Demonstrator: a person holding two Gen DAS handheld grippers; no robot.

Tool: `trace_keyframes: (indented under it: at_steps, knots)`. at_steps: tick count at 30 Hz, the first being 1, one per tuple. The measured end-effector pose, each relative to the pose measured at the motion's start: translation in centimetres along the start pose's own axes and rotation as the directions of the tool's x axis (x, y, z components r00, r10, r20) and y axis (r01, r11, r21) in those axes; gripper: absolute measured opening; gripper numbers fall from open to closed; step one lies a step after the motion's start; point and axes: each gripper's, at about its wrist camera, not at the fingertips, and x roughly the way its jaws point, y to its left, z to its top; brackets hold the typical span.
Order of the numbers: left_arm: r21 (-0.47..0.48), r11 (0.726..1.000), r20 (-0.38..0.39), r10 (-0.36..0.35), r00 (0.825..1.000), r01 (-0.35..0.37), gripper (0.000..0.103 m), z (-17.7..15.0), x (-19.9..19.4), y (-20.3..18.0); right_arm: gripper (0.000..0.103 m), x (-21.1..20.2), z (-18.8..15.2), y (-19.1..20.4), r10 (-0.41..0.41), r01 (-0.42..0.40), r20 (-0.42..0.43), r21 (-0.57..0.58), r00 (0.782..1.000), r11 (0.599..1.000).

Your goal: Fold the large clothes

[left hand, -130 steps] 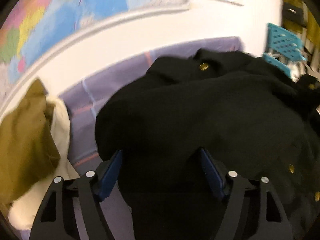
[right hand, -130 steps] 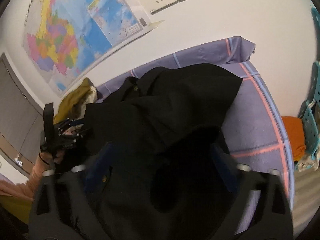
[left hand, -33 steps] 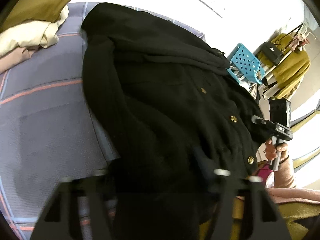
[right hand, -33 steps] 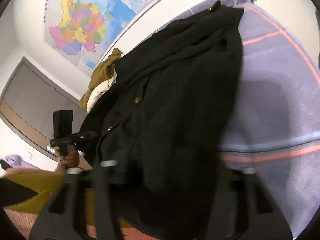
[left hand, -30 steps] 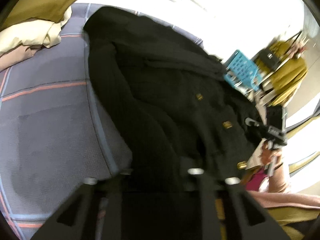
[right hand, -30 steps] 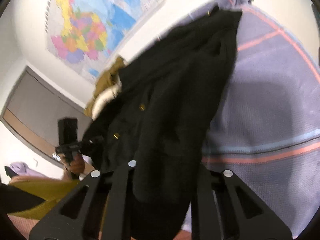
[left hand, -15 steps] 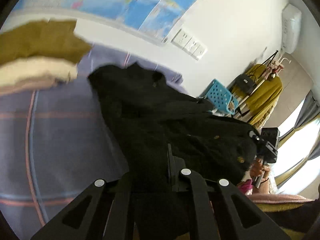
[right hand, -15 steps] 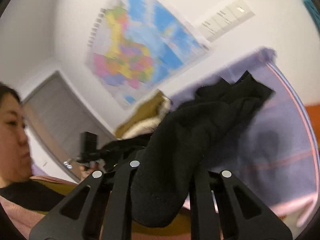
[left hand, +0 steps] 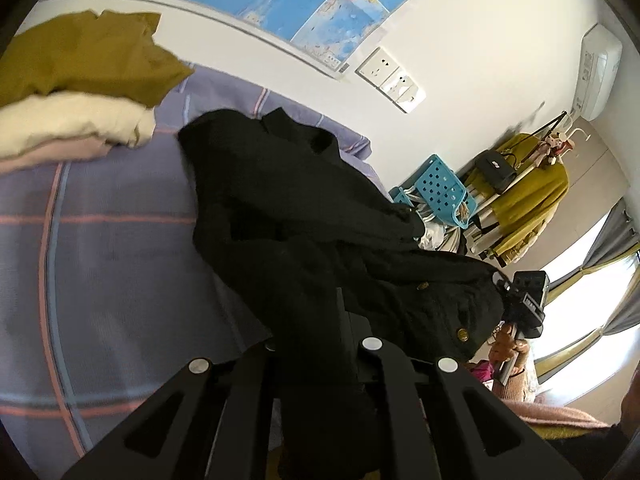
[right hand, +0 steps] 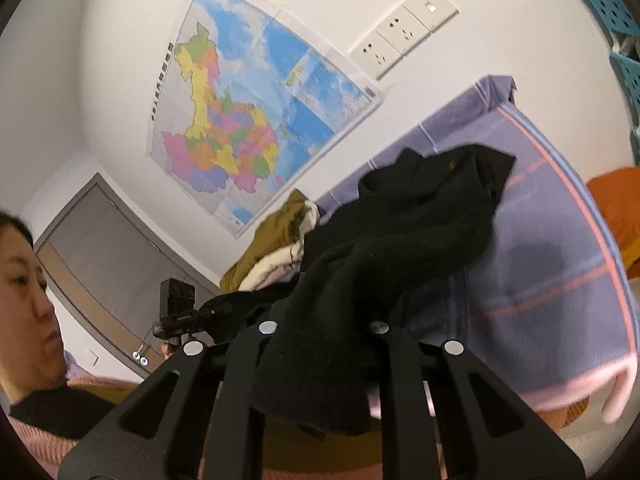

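A large black coat with gold buttons (left hand: 304, 216) hangs stretched between both grippers, its far collar end resting on the purple checked bed (left hand: 100, 248). My left gripper (left hand: 320, 332) is shut on the coat's near edge. My right gripper (right hand: 324, 320) is shut on the coat (right hand: 400, 240) at its other near edge. The right gripper also shows in the left wrist view (left hand: 520, 304), and the left gripper in the right wrist view (right hand: 180, 316). The fingertips are hidden by the cloth.
A stack of folded clothes, olive on cream on pink (left hand: 80, 92), lies at the bed's far left by the wall. A blue perforated basket (left hand: 440, 192) and a rack with a mustard garment (left hand: 528, 188) stand beyond the bed. An orange item (right hand: 616, 208) lies beside the bed.
Both grippers have closed on the coat's near edge and lifted it, raising the lower part off the bed. The cameras now tilt up toward the wall.
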Motion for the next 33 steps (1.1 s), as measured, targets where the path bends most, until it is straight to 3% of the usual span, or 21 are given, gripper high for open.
trace_keyframes:
  at_steps: [7,17,22,25,31,33]
  knots:
    - [0.004,1.000,0.015,-0.001,1.000,0.001,0.006,3.8,0.2,-0.4,0.012,1.8,5.3,-0.6,0.026,-0.026,0.035,0.013,0.999,1.000]
    - [-0.007,0.998,-0.022,0.069,0.997,-0.069,0.007,13.1,3.2,0.9,0.012,7.3,14.2,-4.5,0.029,-0.033,0.024,0.161,0.999,0.986]
    - [-0.060,0.993,-0.077,0.101,0.992,-0.106,0.008,18.7,6.7,3.5,0.012,11.7,18.6,-8.4,-0.030,0.032,-0.011,0.264,0.999,0.964]
    - [-0.121,0.979,-0.133,0.149,0.980,-0.165,0.009,21.6,10.4,6.2,0.013,14.9,19.9,-11.8,-0.084,0.097,-0.052,0.342,0.995,0.934]
    - [-0.221,0.944,-0.246,0.190,0.950,-0.246,0.012,23.8,16.3,11.3,0.023,19.7,19.8,-18.2,-0.181,0.232,-0.152,0.467,0.972,0.853]
    - [-0.239,0.947,-0.245,0.156,0.957,-0.215,0.019,23.8,16.4,12.0,0.042,20.0,19.8,-18.5,-0.190,0.242,-0.158,0.455,0.969,0.857]
